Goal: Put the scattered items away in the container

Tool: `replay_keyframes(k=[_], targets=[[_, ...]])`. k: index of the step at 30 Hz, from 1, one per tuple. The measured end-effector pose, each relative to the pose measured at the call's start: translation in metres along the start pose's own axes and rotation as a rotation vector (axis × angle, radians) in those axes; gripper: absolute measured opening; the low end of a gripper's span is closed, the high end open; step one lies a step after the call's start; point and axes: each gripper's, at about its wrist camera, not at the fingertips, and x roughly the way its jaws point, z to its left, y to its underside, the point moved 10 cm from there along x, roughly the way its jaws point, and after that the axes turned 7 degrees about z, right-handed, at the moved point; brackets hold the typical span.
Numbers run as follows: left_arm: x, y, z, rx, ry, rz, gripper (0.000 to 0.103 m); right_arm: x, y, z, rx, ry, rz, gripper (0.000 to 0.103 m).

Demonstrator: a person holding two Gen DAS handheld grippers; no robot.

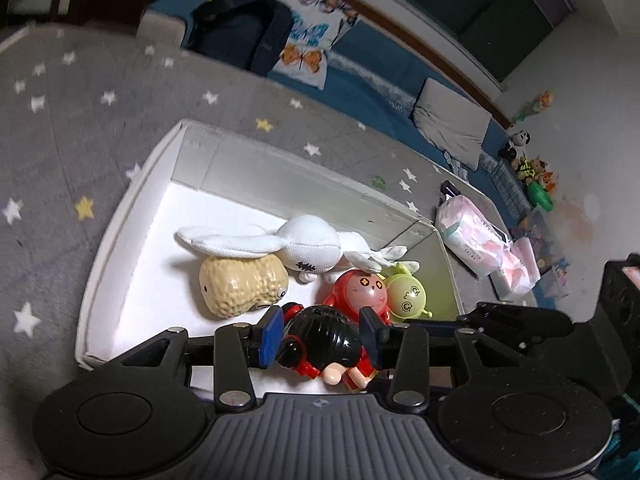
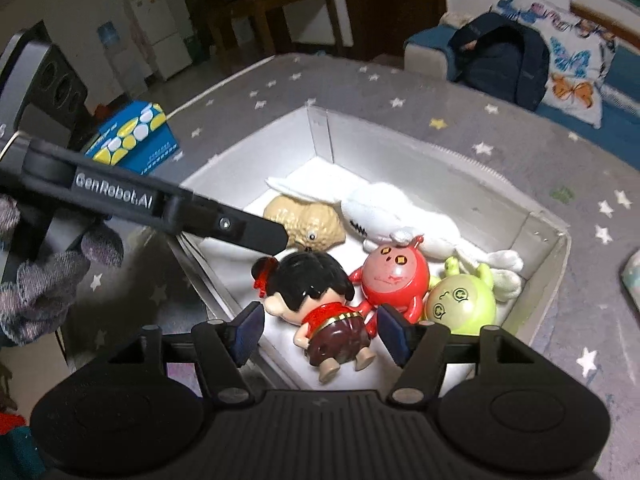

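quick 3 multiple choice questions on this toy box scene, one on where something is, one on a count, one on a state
1. Where is the green toy lying?
A. on the starry blanket
B. in the white box, beside the red toy
C. on the blue sofa

2. How many toys are in the white box?
A. three
B. five
C. seven

3. How does the right gripper stand around the black-haired doll?
A. open, with gaps on both sides
C. clamped tight on it
B. shut, with the doll far off

Answers: 1 B, it sits against the red toy inside the walls. 2 B, doll, red toy, green toy, peanut toy and white plush rabbit. 3 A, both pads stand clear of the doll.
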Motion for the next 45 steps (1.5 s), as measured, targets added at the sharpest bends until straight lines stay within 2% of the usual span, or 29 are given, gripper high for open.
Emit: replay_keyframes(k=[11, 14, 23, 32, 45], targets=[[-0.031, 0.024, -0.015, 0.132, -0.097, -0.108, 0.044, -0.032, 0.013, 0.030, -0.005, 0.120, -0.126, 0.066], [-0.037, 0.033, -0.017, 0.145, -0.105, -0.123, 0.044, -0.038, 0.018, 0.037, -0.002, 0.168, -0.156, 0.072], [-0.053, 0.062, -0.015, 0.191, -0.167, -0.171, 0.044, -0.047, 0.043, 0.053, 0.112, 0.218, -0.231, 0.076], [-0.057, 0.095, -0.007, 0.216, -0.235, -0.196, 0.044, -0.037, 0.076, 0.063, 0.166, 0.320, -0.255, 0.079], [-0.059, 0.131, -0.001, 0.230, -0.309, -0.206, 0.043, -0.030, 0.106, 0.074, 0.246, 0.393, -0.291, 0.085]])
